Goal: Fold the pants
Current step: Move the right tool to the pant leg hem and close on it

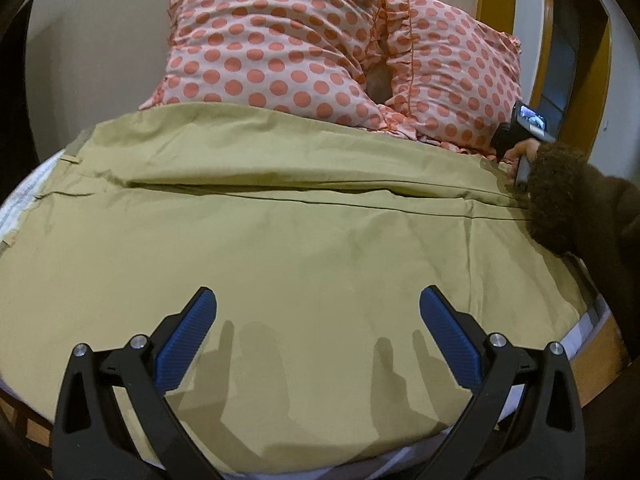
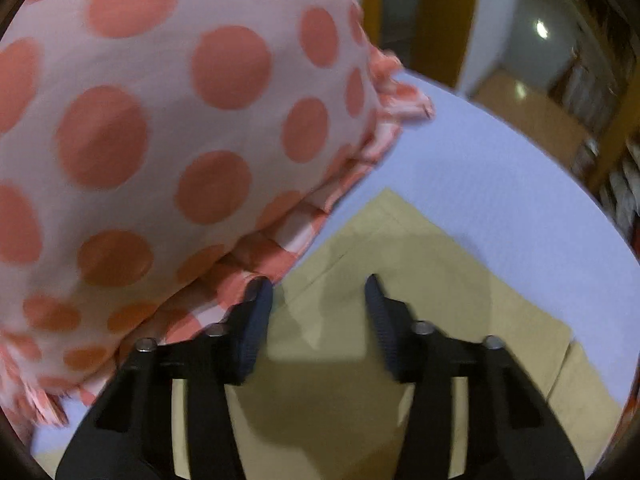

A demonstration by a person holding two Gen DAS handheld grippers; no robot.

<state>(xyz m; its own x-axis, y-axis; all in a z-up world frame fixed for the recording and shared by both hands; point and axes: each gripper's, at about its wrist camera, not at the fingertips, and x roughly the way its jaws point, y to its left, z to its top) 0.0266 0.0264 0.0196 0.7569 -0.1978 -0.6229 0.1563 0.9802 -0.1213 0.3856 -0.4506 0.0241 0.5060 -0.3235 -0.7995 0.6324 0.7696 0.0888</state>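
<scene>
Your left gripper (image 1: 318,312) hung over the near edge of the khaki pants (image 1: 280,232), which lay spread flat across the bed (image 2: 500,184), waistband off to the left and legs running right toward the polka-dot pillows (image 1: 280,44). Its blue fingers (image 1: 188,344) stood wide apart with nothing between them, the cloth under and ahead of them. The risk there, as I judged it, was pinching only the top layer, so the fold would drag the lower leg askew.

Your right gripper (image 2: 319,292) sat at the hem corner of the pants, fingers (image 2: 256,320) parted and empty, the khaki corner lying between and just ahead of them. Its left finger was touching or nearly touching the frilled pillow edge (image 2: 280,248); closing there could have snagged the ruffle along with the hem and pulled the pillow onto the pants.
</scene>
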